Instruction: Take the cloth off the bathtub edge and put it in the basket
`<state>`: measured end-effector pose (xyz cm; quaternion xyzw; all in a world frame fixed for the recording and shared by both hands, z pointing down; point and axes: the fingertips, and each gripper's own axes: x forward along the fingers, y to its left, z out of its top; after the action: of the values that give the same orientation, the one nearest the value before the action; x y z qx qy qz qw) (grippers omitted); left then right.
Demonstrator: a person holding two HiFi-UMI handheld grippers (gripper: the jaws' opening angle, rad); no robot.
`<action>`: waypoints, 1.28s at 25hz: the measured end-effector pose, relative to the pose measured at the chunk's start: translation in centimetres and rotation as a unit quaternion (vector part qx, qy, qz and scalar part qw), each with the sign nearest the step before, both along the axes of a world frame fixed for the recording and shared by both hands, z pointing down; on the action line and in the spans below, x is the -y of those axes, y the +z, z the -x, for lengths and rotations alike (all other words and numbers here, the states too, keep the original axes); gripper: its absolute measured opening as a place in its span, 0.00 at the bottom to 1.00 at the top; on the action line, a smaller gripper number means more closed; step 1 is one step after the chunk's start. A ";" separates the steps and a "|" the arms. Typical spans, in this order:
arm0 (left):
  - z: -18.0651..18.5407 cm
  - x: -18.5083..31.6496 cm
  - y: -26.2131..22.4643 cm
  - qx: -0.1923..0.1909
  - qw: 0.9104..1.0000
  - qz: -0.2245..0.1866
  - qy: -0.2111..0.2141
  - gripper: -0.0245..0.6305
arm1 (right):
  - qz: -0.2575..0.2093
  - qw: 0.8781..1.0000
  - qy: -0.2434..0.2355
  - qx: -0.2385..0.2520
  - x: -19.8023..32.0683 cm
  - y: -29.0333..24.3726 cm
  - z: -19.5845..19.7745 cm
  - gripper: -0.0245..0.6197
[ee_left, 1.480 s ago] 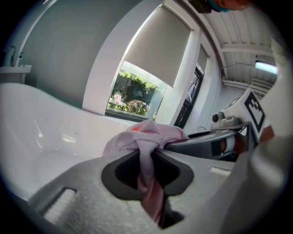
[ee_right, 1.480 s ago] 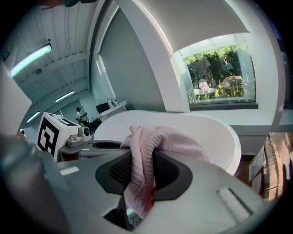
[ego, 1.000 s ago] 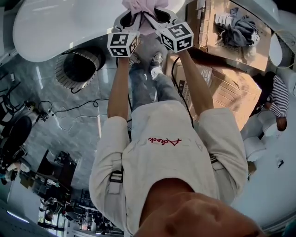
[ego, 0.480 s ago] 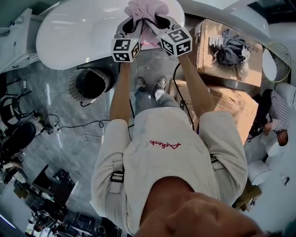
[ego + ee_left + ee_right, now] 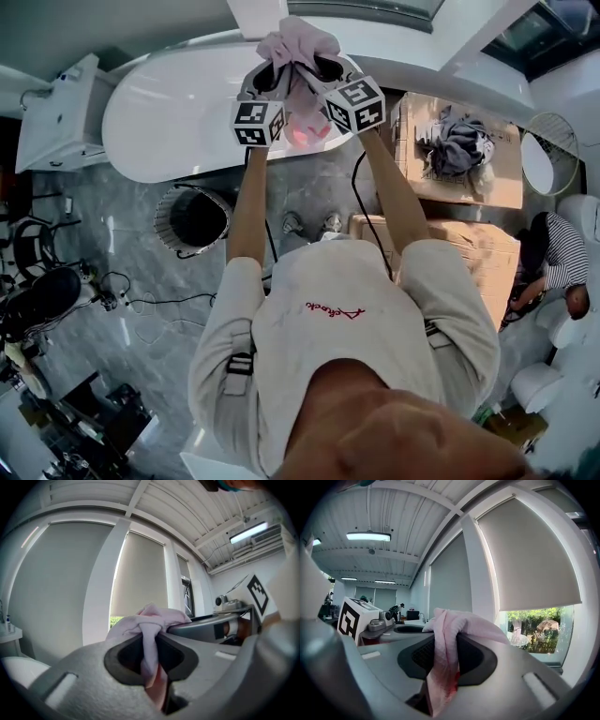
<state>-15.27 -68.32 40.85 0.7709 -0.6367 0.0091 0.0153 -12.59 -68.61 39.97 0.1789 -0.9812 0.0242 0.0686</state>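
Observation:
A pink cloth [image 5: 298, 45] hangs bunched between both grippers, held up in the air in front of me over the white bathtub [image 5: 169, 112]. My left gripper [image 5: 272, 67] is shut on its left part and my right gripper [image 5: 319, 66] on its right part, the two close together. In the left gripper view the cloth [image 5: 151, 626] is pinched in the left gripper [image 5: 153, 654] and trails down. The right gripper view shows the cloth [image 5: 449, 634] pinched in the right gripper [image 5: 444, 663]. The dark round basket [image 5: 167, 214] stands on the floor beside the tub, below left of the grippers.
Cardboard boxes [image 5: 450, 197] stand to the right, one with grey clothes [image 5: 455, 141] on top. A person [image 5: 555, 267] sits at the far right. Cables [image 5: 155, 302] lie on the grey tiled floor left of my feet. A white cabinet [image 5: 56, 122] stands at the tub's left end.
Both grippers have risen together with the pink cloth held between them, staying side by side. More of the bathtub and the basket now shows below them.

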 end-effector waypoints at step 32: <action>0.1 1.1 -12.0 0.033 0.998 -0.061 -0.012 0.12 | -0.058 0.997 -0.021 0.035 1.1 -12.0 0.1 0.20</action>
<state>-15.35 -69.47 28.80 0.7618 -0.6456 -0.0047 -0.0527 -12.72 -69.76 28.00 0.1610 -0.9862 -0.0284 0.0244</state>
